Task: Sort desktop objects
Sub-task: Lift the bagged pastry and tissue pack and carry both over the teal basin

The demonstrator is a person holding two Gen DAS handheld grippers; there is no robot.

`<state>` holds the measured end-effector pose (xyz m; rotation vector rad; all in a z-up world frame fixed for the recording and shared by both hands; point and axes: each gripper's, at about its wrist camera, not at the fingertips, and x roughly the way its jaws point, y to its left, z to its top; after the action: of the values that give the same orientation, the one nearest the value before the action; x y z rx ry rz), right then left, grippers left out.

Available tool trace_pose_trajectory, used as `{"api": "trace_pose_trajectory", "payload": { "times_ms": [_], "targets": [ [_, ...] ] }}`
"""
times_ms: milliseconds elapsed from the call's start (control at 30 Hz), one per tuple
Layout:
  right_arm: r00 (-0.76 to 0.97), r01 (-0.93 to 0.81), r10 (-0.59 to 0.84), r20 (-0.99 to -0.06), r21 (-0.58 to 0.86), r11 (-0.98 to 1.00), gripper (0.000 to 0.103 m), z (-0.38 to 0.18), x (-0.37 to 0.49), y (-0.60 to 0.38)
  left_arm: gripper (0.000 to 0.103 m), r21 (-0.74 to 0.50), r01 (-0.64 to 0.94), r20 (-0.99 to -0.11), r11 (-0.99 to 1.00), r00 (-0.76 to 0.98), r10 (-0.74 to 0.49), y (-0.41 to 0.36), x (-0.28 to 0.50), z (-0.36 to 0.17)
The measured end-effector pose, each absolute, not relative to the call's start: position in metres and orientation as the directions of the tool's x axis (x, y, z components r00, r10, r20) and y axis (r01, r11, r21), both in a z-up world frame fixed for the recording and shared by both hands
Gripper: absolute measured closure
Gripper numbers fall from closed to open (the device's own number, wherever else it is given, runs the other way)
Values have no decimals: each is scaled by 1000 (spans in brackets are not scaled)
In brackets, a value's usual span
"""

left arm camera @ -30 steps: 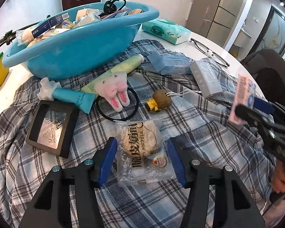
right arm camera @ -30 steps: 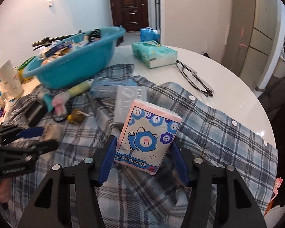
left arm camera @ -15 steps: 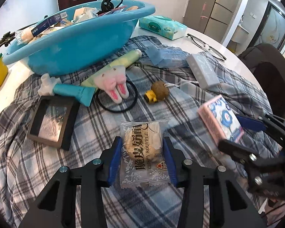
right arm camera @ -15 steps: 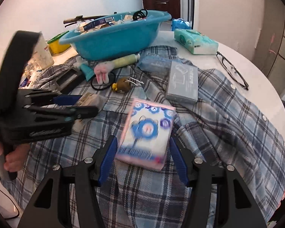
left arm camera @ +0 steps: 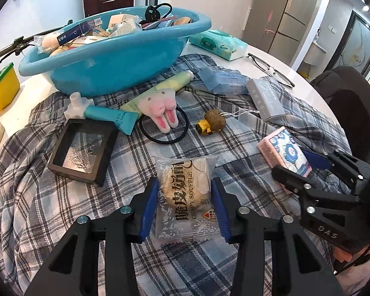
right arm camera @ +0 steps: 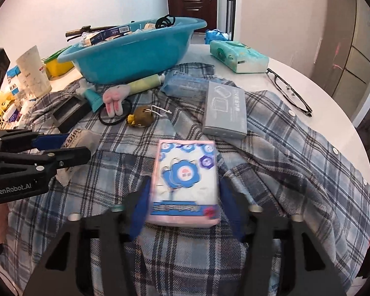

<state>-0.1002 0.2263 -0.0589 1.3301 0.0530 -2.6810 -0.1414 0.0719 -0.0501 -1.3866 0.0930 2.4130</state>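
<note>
A clear packet with a soufflé cake (left arm camera: 187, 192) lies on the plaid shirt (left arm camera: 61, 209), and my left gripper (left arm camera: 185, 204) is shut on it, blue pads pressing both sides. To its right a pink tissue pack with blue flowers (left arm camera: 286, 153) lies flat on the shirt between the fingers of my right gripper (left arm camera: 291, 162). In the right wrist view the tissue pack (right arm camera: 185, 177) is blurred; the right gripper (right arm camera: 185, 204) has a pad on each long edge, jaws closing. The left gripper (right arm camera: 74, 146) shows at that view's left. A full blue basin (left arm camera: 116, 56) stands behind.
On the shirt lie a black framed box (left arm camera: 82, 149), a teal tube (left arm camera: 111, 118), a bunny hair tie (left arm camera: 160, 108), a small brown toy (left arm camera: 213, 122), a grey box (left arm camera: 265, 98) and a blue pack (left arm camera: 222, 81). Glasses (left arm camera: 271, 66) and a green tissue pack (left arm camera: 217, 44) sit beyond.
My left jaws closed in on the soufflé packet. My right gripper brought the tissue pack down from upright to lying flat on the shirt, close beside the left gripper.
</note>
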Motion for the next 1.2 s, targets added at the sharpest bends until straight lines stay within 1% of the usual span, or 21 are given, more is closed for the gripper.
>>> {"api": "trace_pose_trajectory", "payload": {
  "times_ms": [167, 300, 600, 667, 700, 833, 900, 1033, 1133, 1200],
  "targets": [
    [-623, 119, -84, -778, 12, -993, 54, -60, -100, 226, 58, -100, -343, -835, -934, -482, 266, 73, -136, -45],
    [-625, 116, -93, -775, 25, -993, 54, -54, -99, 226, 58, -102, -328, -819, -939, -509, 266, 70, -137, -37],
    [-705, 142, -86, -704, -21, -990, 54, -15, -97, 210, 58, -118, -296, -786, -948, -556, 272, 68, -141, -16],
    [-724, 149, -93, -684, -23, -989, 54, -4, -99, 204, 58, -139, -288, -777, -948, -562, 285, 65, -142, -5],
    [-731, 149, -93, -675, -25, -989, 54, 1, -99, 203, 58, -140, -286, -766, -948, -575, 286, 63, -142, 3],
    [-768, 163, -98, -632, -46, -986, 55, 28, -104, 192, 58, -74, -266, -686, -961, -686, 242, 59, -135, 38],
    [-794, 159, -96, -600, -53, -986, 54, 43, -106, 189, 58, -65, -257, -653, -964, -720, 236, 54, -134, 53],
    [-857, 141, -95, -507, -53, -989, 54, 81, -109, 183, 58, -44, -224, -569, -973, -795, 209, 44, -133, 83],
    [-893, 138, -94, -440, -69, -988, 54, 107, -110, 173, 58, -58, -200, -534, -978, -822, 200, 33, -138, 104],
    [-909, 131, -98, -405, -55, -990, 54, 122, -113, 169, 58, -60, -183, -501, -981, -845, 188, 28, -139, 118]
  ]
}}
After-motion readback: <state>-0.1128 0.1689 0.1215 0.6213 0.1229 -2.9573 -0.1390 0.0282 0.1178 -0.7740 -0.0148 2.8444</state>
